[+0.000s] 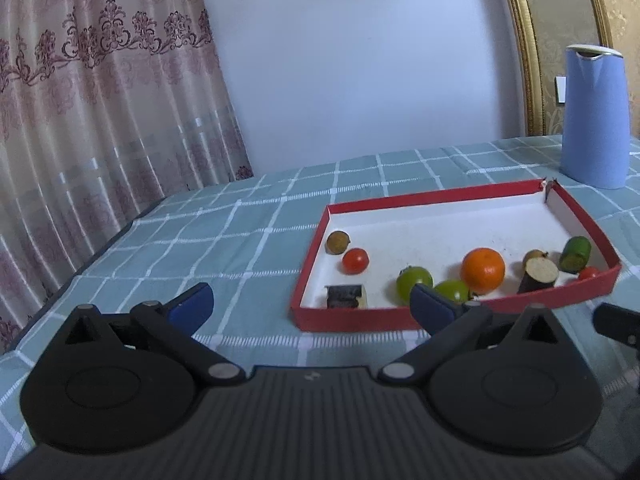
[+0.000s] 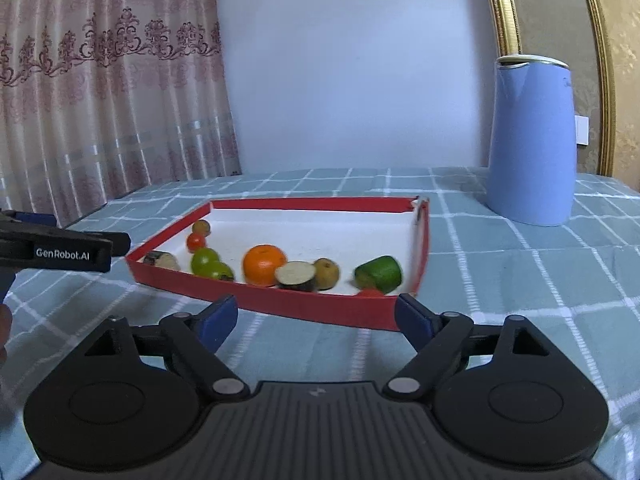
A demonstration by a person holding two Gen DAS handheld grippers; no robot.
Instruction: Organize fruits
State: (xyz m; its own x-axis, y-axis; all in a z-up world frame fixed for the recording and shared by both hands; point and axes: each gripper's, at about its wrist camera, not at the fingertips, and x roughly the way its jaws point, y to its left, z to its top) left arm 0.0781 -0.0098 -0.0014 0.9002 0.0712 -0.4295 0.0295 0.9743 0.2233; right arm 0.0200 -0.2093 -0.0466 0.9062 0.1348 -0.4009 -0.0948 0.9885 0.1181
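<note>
Left wrist view: left gripper [image 1: 312, 304] hovering with jaws spread wide, blue fingertips [image 1: 192, 304] pinching nothing and touching nothing, poised just short of the near wall of the red tray [image 1: 352, 318] lying on the checked tablecloth [image 1: 224, 240]. Sitting inside the tray: an orange [image 1: 483, 270] near the middle, two green fruits [image 1: 414, 282] just left of it, a red tomato [image 1: 355, 260] and a brownish fruit [image 1: 338, 241] toward the left wall, a dark cut piece [image 1: 345, 297] by the near-left corner, a cut eggplant piece [image 1: 538, 275] and a green chunk [image 1: 576, 254] toward the right. Blue jug [image 1: 595, 118] standing beyond the tray. Right wrist view: right gripper [image 2: 316, 318] likewise gaping, gripping nothing, hanging just before the tray's near wall [image 2: 320, 308], all fruit resting inside; left gripper's body entering at left edge.
</note>
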